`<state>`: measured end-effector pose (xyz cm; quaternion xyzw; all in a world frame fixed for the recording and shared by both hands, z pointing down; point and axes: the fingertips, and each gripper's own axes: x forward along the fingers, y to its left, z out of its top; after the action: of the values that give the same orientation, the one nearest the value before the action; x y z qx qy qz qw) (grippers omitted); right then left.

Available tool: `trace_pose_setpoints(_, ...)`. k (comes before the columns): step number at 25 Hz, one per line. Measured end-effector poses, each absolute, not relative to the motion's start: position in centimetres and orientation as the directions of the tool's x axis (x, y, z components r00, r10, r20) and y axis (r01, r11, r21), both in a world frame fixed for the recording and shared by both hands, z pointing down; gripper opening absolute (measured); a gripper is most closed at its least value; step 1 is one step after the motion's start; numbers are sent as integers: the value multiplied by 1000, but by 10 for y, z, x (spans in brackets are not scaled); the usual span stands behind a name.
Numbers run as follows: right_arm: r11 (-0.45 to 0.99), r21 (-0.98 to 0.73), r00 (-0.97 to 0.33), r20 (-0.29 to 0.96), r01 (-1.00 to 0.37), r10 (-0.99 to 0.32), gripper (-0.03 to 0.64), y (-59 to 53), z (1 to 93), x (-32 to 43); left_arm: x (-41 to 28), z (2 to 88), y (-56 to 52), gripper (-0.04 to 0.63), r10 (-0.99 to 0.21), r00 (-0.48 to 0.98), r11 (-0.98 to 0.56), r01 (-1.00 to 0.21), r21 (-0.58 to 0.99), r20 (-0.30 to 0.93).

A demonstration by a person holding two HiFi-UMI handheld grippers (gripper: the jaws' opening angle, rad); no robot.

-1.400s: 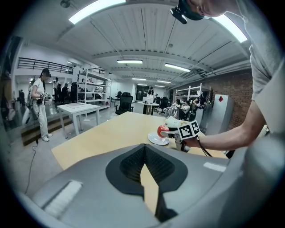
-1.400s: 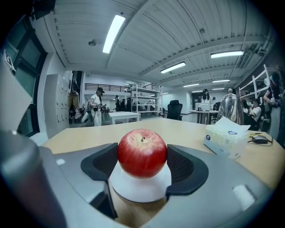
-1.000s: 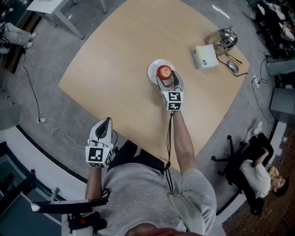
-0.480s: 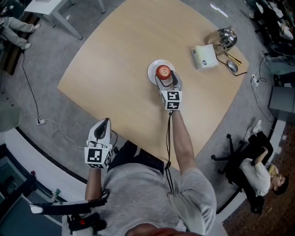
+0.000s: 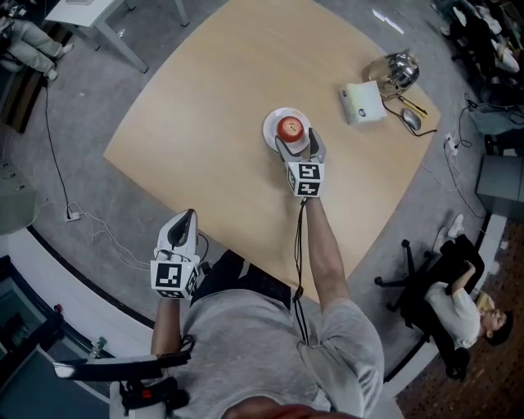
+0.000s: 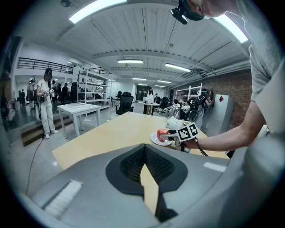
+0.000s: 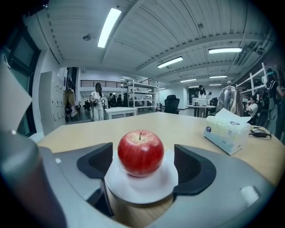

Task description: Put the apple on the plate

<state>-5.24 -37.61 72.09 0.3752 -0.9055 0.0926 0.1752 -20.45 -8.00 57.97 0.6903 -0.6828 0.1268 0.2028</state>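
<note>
Sitting upright on the white plate [image 7: 143, 190] near the middle of the bench [image 5: 205, 98], the red apple [image 7: 140, 153] lies between the jaws of the right tool [image 7: 143, 162]. Those jaws have just been opening and stand wide, clear of it on both sides. The left tool [image 6: 144, 147] hangs beyond the bench's near edge, jaws pressed together on nothing. A tissue box [image 5: 363, 100] stands well apart.

Wooden table [image 5: 196, 106] | far corner: white tissue box [image 5: 363, 101], shiny metal kettle [image 5: 397, 69] near it, grey mouse [image 5: 413, 119] just beside the box | floor, left: black cable [image 5: 56, 159] running to a plug block [image 5: 73, 214] | right of table: office chair [image 5: 413, 286], seated person [image 5: 458, 315] | upper left: white side table [image 5: 90, 12]
</note>
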Motion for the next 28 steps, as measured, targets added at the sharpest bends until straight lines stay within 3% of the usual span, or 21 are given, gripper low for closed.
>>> trace_pose_setpoints(14,688,-28,-650,356,-725,-671,433,-365,690,-37,-198,564,-76,19,-907,51,-9,-995,100,419)
trace_pose_setpoints(28,671,-36,-649,301,-740,-699,346,-340,651,1,-172,547,-79,20,-922,107,-75,-992,100,372)
